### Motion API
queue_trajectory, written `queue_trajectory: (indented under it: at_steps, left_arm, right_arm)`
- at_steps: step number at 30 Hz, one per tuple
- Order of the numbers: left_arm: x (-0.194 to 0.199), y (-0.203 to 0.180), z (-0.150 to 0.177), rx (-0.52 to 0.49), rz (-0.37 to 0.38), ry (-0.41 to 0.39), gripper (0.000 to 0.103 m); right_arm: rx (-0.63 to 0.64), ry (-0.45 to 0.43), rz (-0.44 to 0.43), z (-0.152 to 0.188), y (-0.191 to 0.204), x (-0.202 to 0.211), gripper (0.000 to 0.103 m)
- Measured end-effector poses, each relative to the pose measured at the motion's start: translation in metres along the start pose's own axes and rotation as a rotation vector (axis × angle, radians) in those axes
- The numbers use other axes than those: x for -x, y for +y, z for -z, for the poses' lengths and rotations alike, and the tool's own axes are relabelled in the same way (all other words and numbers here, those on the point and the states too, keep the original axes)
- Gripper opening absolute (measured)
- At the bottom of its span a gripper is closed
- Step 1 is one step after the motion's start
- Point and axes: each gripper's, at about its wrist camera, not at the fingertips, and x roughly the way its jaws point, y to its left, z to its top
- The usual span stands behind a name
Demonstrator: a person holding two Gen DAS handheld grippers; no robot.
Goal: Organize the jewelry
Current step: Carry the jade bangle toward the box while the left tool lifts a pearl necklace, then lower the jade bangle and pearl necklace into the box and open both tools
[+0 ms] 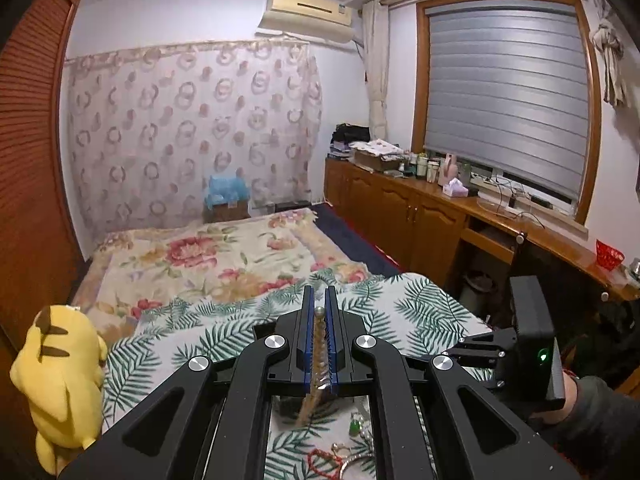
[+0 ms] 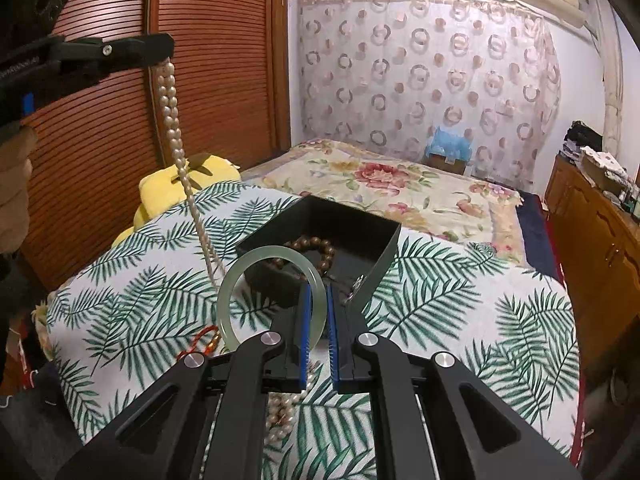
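My left gripper [image 1: 319, 300] is shut on a pearl necklace [image 1: 317, 354], held high above the bed. In the right wrist view the left gripper [image 2: 162, 50] shows at the upper left with the pearl necklace [image 2: 176, 140] hanging down to the cloth. My right gripper [image 2: 318, 292] is shut on a pale green jade bangle [image 2: 228, 292], held upright just in front of an open black box [image 2: 372, 232]. A brown wooden bead bracelet [image 2: 320, 248] lies inside the box. A red cord bracelet [image 2: 202, 340] lies on the fern-print cloth [image 2: 460, 300].
Below the left gripper lie a red bead bracelet [image 1: 320, 462], a green pendant [image 1: 354, 428] and a ring [image 1: 338, 446]. A yellow plush toy [image 1: 60, 376] sits at the bed's left edge. A wooden cabinet [image 1: 420, 208] runs along the right wall.
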Motion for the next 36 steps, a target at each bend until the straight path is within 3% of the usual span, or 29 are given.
queue_trajectory:
  at_steps: [11, 18, 32, 36]
  left_arm:
    - [-0.012, 0.007, -0.023, 0.022, 0.003, -0.016, 0.005]
    - [-0.020, 0.005, -0.040, -0.001, -0.017, -0.031, 0.005]
    - [-0.072, 0.014, -0.028, 0.040, -0.019, 0.047, 0.005]
    - [-0.083, 0.016, -0.022, 0.044, -0.019, 0.067, 0.005]
  right_arm:
    - [-0.049, 0.012, 0.042, -0.028, -0.023, -0.044, 0.009]
    - [-0.072, 0.046, 0.055, -0.024, -0.027, -0.071, 0.009]
    - [-0.090, 0.097, 0.037, -0.023, -0.034, -0.106, 0.010]
    - [-0.116, 0.079, 0.010, -0.019, -0.036, -0.096, 0.013]
